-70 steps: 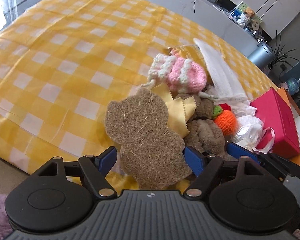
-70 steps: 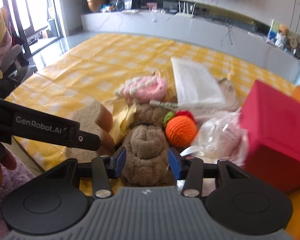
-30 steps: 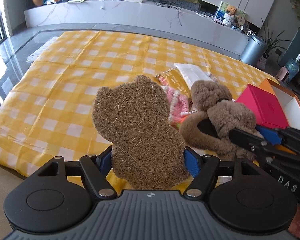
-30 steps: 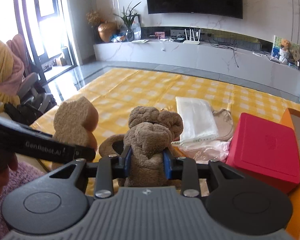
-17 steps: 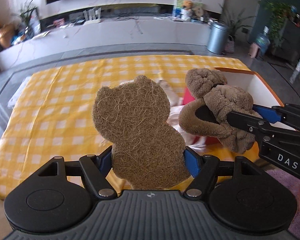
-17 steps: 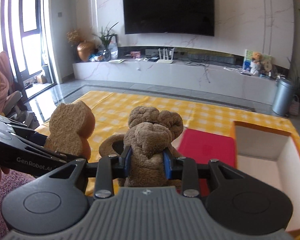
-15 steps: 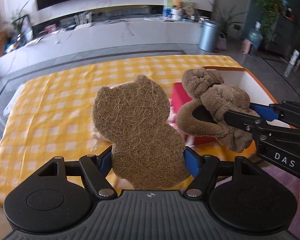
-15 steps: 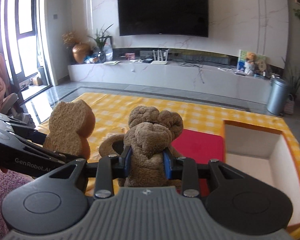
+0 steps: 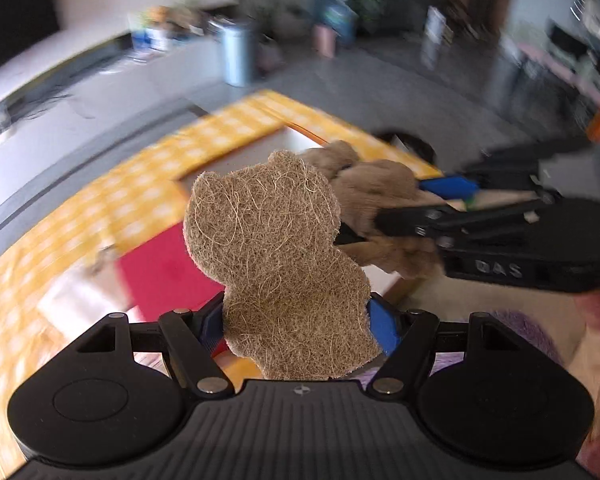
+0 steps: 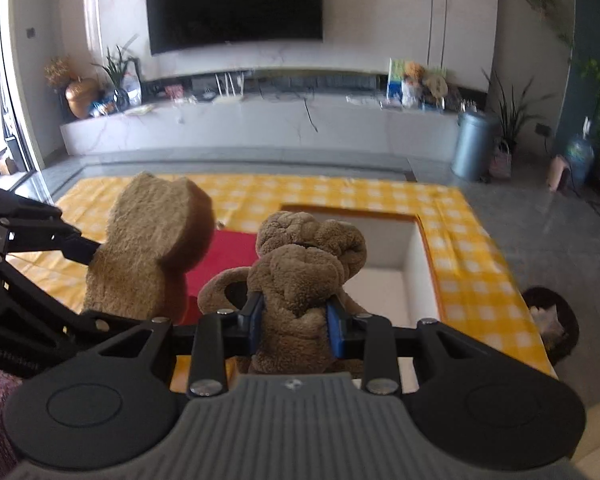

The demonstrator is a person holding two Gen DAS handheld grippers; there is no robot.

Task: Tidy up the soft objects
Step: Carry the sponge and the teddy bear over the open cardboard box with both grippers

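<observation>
My left gripper (image 9: 296, 326) is shut on a flat brown fibre pad shaped like a bear (image 9: 272, 256) and holds it upright in the air. The pad also shows in the right wrist view (image 10: 148, 248), at the left. My right gripper (image 10: 296, 326) is shut on a brown plush toy (image 10: 300, 280), also lifted; the toy shows in the left wrist view (image 9: 376, 208), just right of the pad. An open white box with an orange rim (image 10: 384, 280) sits on the yellow checked cloth (image 10: 468, 240) beyond both grippers.
A red box lid (image 10: 228, 254) lies left of the open box. The table's right edge drops to a grey floor with a dark basket (image 10: 552, 320) beside it. A TV wall and low counter stand far behind.
Both grippers have swung right with their loads, away from the pile and toward the open box. The left wrist view is blurred by that motion.
</observation>
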